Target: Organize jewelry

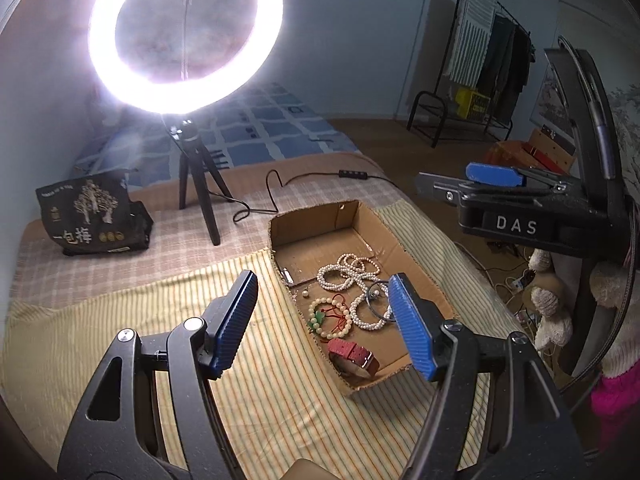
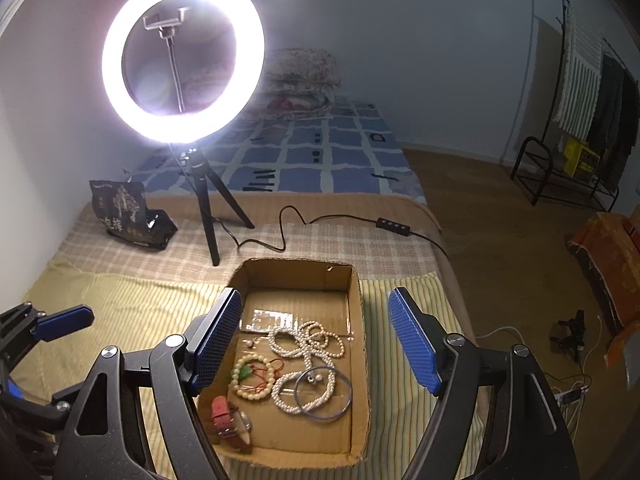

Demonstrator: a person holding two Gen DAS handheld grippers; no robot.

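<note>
Both tongs are wide apart and hold nothing. The right gripper [image 2: 316,344] hangs right over the cardboard box [image 2: 358,360], with the jewelry showing between its two blue fingers [image 2: 218,340]. The left gripper [image 1: 320,320] hangs over the striped cloth [image 1: 120,320] at the box's left edge, tipped toward it, so the jewelry lies ahead and a little to its right.

The box is long — its long side runs away from the tongs toward the ring light [image 2: 182,56]. All the jewelry sits in the near half of it, on the box floor. The far half looks bare. I think the right gripper is the nearer one for most pieces, since it is above them. The red watch [image 2: 230,420] lies in the near left corner, close to the left finger of the right gripper; it seems within reach of either side.

Here is the count, as well as I can tell:
- one red watch
- one pale bead bracelet [image 2: 254,378] with a green charm and red cord
- one long pearl strand [image 2: 306,340], piled in loops
- one small pearl loop [image 2: 306,390], perhaps a bracelet — or part of the long strand
- one thin bangle [image 2: 323,394], lying across the small pearl loop
- a small loose pearl [image 1: 305,292] beside the strand

The bangle and the pearls touch, so lifting one may drag the other.
</note>
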